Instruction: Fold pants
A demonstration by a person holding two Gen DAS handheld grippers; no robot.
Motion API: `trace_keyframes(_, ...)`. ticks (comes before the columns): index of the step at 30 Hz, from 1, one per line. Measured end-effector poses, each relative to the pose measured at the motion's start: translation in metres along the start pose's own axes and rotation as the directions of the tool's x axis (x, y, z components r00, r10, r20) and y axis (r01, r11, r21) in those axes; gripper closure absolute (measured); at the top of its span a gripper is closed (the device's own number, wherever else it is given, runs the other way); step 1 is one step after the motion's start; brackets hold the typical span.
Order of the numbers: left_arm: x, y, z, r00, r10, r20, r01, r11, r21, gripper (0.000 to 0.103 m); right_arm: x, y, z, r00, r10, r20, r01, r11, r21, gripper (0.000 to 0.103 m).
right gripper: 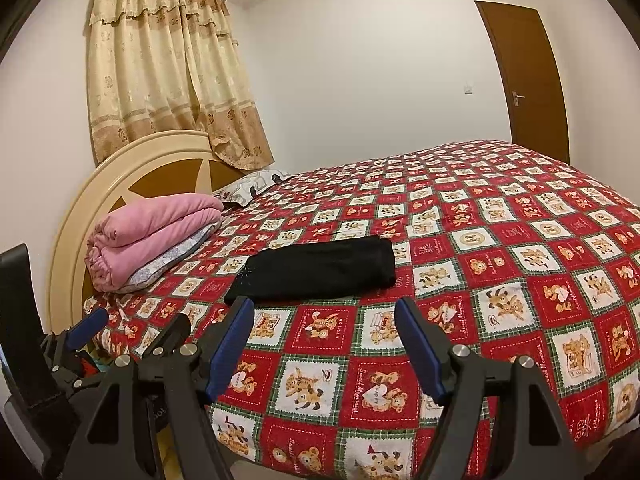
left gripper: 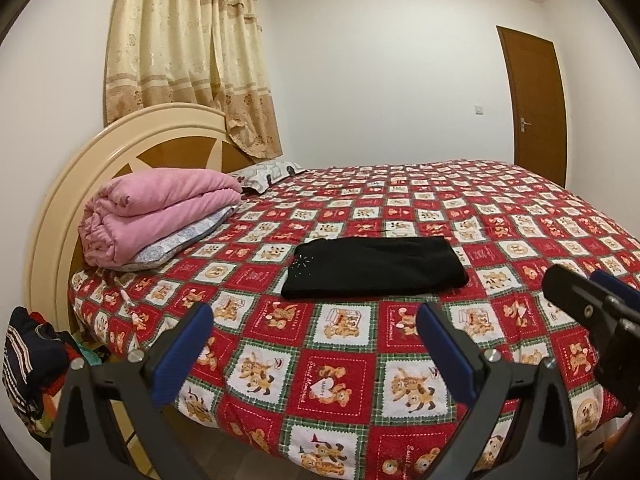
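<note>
Black pants (left gripper: pixel 374 266) lie folded into a flat rectangle on the red patterned bedspread (left gripper: pixel 500 216), small sparkly dots near their left end. My left gripper (left gripper: pixel 314 314) hovers over the near edge of the bed, short of the pants, open and empty. In the right wrist view the same pants (right gripper: pixel 316 270) lie just beyond my right gripper (right gripper: pixel 324 310), which is also open with nothing between its blue pads. The right gripper's tip (left gripper: pixel 576 286) shows at the right edge of the left wrist view. The left gripper (right gripper: pixel 140 322) shows at the lower left of the right wrist view.
A folded pink blanket (left gripper: pixel 156 212) rests on pillows by the round headboard (left gripper: pixel 80 184). A pile of clothes (left gripper: pixel 32 364) sits beside the bed at lower left. Curtains (left gripper: pixel 188 52) hang behind the headboard and a brown door (left gripper: pixel 534 104) stands at far right.
</note>
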State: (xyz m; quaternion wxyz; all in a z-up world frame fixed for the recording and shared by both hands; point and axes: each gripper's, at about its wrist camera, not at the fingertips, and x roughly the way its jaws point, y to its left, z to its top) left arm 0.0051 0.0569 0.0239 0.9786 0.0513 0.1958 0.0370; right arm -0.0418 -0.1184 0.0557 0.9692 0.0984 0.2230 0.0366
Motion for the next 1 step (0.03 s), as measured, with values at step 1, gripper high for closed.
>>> trace_keyframes(1, 0.0, -0.0004, 0.0001, 1.0, -0.002, -0.001, 0.002, 1.0, 0.002, 0.0, 0.0, -0.0002, 0.0, 1.0, 0.0, 0.0, 0.0, 1.0, 0.0, 0.029)
